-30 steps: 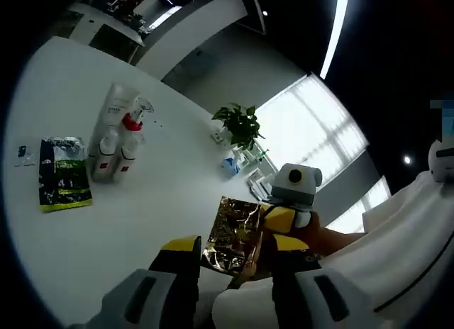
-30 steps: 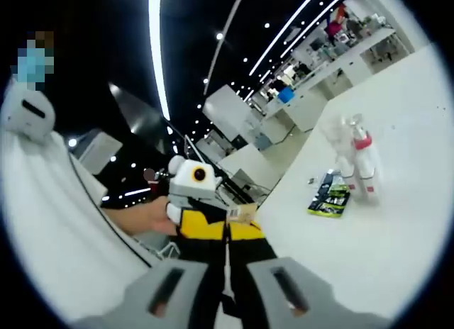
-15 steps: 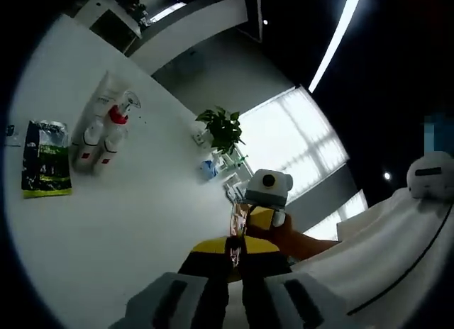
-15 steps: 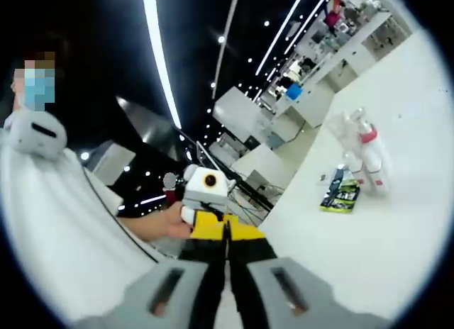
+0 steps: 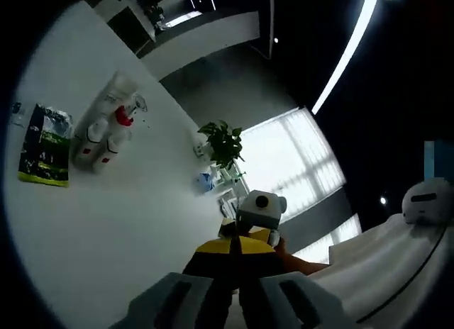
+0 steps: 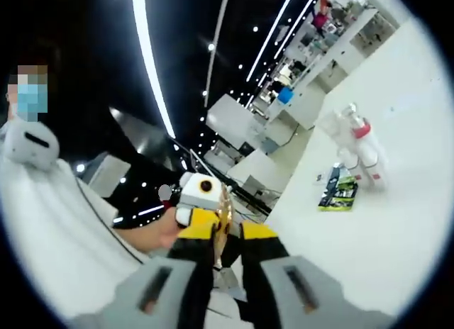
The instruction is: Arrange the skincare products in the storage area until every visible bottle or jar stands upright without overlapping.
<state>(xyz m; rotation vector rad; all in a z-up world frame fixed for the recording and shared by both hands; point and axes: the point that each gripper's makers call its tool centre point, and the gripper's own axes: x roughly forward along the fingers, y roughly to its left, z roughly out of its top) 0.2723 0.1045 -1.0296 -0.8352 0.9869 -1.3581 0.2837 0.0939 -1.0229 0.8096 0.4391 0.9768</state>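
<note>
1. We see the left claw [image 5: 235,249] pressed closed on a gold foil sachet [image 6: 220,226].
2. The right claw [image 6: 227,238] pinches the same sachet edge-on.
3. White bottles [image 5: 105,127] and a green packet [image 5: 44,145] rest on the desk [image 5: 128,222].

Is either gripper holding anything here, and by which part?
A thin gold foil sachet, seen edge-on, stands between the jaws of the right gripper, pinched near its lower edge. The left gripper faces it closely; whether it also grips cannot be told.
</note>
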